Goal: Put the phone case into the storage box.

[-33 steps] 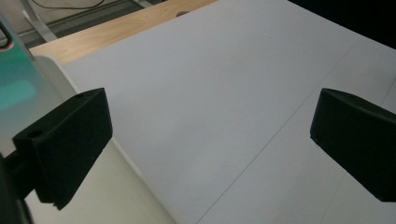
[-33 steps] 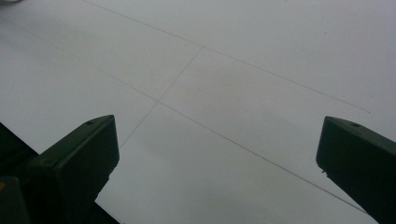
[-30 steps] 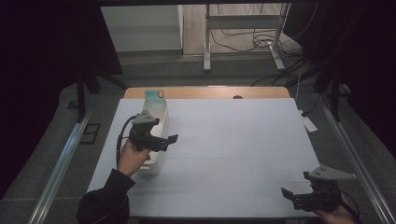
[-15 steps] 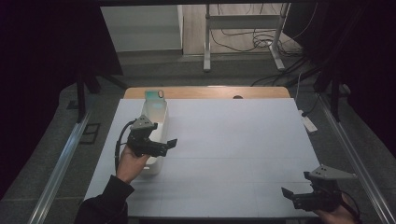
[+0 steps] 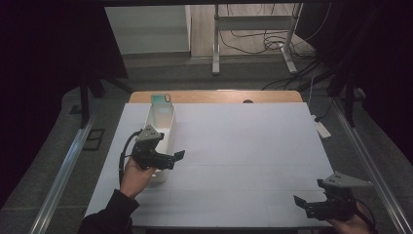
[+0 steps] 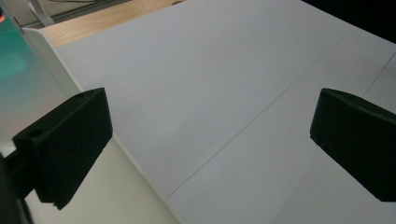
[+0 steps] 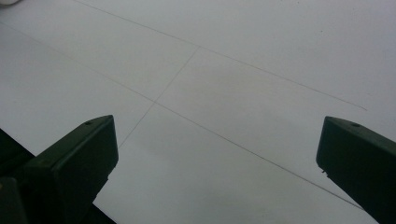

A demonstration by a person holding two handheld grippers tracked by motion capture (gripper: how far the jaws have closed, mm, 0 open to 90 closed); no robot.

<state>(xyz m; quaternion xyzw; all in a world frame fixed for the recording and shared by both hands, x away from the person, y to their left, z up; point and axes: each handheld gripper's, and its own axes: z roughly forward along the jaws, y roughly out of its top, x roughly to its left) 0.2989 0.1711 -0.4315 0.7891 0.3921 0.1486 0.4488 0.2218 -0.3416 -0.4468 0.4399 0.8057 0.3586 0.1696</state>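
A long white tray (image 5: 169, 127) lies lengthwise at the left of the white table, with a teal object (image 5: 161, 99) at its far end. My left gripper (image 5: 174, 161) hovers over the tray's near end, open, with its jaws pointing right across the table. In the left gripper view the left gripper (image 6: 210, 140) has nothing between its jaws; the tray wall (image 6: 51, 60) and a teal blur (image 6: 11, 60) show at the left. My right gripper (image 5: 303, 204) rests near the front right edge, open. In the right gripper view the right gripper (image 7: 215, 163) spans bare table.
The white table top (image 5: 243, 146) carries faint seam lines; a wooden edge (image 5: 219, 96) borders its far side. Metal rails run along both sides on the floor. A metal stand (image 5: 253, 34) and cables lie beyond the table.
My left gripper has drifted a little toward the person along the tray. The right gripper has stayed put.
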